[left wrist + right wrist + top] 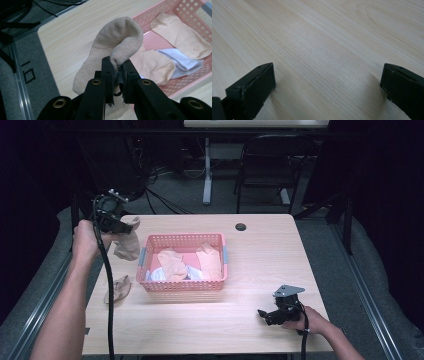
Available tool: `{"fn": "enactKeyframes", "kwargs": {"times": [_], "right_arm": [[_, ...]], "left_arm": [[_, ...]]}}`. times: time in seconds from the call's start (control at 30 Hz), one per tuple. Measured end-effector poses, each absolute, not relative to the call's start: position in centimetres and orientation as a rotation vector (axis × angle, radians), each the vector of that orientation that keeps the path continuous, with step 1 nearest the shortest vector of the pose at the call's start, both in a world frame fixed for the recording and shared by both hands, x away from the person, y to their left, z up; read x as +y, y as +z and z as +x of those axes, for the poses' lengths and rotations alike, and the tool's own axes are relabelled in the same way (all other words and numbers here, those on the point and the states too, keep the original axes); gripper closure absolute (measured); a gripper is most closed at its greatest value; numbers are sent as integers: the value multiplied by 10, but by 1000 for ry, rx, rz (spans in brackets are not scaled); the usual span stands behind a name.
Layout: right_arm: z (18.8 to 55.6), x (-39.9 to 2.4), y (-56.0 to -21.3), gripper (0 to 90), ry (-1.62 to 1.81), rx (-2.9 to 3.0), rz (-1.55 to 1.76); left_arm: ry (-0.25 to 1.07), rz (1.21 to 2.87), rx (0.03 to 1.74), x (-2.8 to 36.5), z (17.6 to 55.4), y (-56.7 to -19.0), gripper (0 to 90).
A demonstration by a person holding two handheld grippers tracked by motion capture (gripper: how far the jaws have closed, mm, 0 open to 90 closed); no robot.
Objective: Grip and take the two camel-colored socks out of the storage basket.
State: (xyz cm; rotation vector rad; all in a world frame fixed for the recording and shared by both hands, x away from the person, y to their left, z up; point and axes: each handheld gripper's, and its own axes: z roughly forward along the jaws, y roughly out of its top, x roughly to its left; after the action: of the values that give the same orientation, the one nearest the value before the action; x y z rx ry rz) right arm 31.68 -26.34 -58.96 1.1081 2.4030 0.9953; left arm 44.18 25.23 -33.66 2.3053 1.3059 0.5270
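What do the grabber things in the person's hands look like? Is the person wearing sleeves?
Both are black. The left gripper has two flat black jaws with brass-coloured rivets and a frayed grey pad between them. The right gripper carries a grey three-cornered plate on top. A black cable trails from each. No sleeves: the forearms are bare.

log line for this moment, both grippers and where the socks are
left gripper: shut on beige sock, held up left of pink basket | right gripper: open, low over table | loose sock: on table
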Motion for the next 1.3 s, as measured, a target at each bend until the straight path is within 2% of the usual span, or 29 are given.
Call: {"fn": "enactKeyframes", "kwargs": {"times": [0.27, 0.53, 1.1, 1.3], "right_arm": [[317, -264, -589, 0, 985, 2408, 1103], [317, -263, -589, 0, 988, 2406, 1106], [317, -263, -589, 0, 987, 2406, 1105], [317, -263, -589, 0, 988, 2406, 1105]], "left_arm": [[516, 2286, 1367, 282, 431, -337, 826], [475, 2266, 1451, 311, 422, -356, 823], [314, 2245, 1580, 338, 426, -438, 819], [251, 2234, 1623, 337, 430, -486, 813]]}}
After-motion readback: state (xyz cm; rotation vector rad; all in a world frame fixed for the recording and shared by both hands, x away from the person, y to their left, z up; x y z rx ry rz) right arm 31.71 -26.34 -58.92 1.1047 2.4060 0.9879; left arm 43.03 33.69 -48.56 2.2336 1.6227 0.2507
